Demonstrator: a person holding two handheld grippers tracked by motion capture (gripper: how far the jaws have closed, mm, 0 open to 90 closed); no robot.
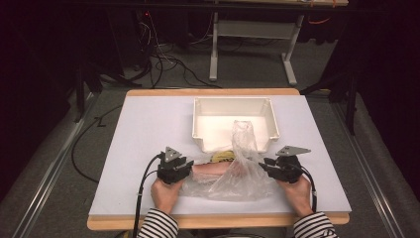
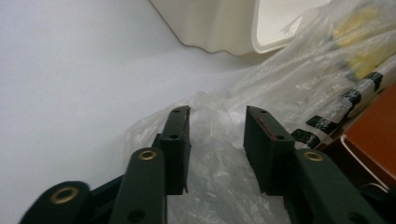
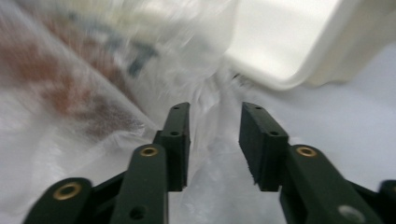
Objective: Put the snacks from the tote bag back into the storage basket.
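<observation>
The bench (image 1: 148, 129) is seen from above as a wide white board with a wooden edge, and everything lies on its near half or its middle. At the middle of the far half a white plastic bin (image 1: 235, 106) is placed, open at the top, and its near wall is touched by the plastic.

Just in front of the bin, between the two hands, a clear plastic bag (image 1: 237, 173) is spread on the bench. One part of it is raised in a loose peak that leans over the near wall of the bin. Inside the bag a reddish-brown box (image 2: 378, 126) is seen, and beside it something yellow (image 2: 359, 60) with black bands, which cannot be identified clearly.

The left tongs (image 1: 187, 167) are held at the left end of the bag. In the left gripper view (image 2: 217, 142) their jaws are spread, with crumpled plastic lying between them, but the plastic is not pressed by the pads.

The right tongs (image 1: 267, 167) are held at the right side of the bag. In the right gripper view (image 3: 215, 140) the jaws are also spread, and a fold of the bag is seen rising between them without being pinched. This view is blurred.
</observation>
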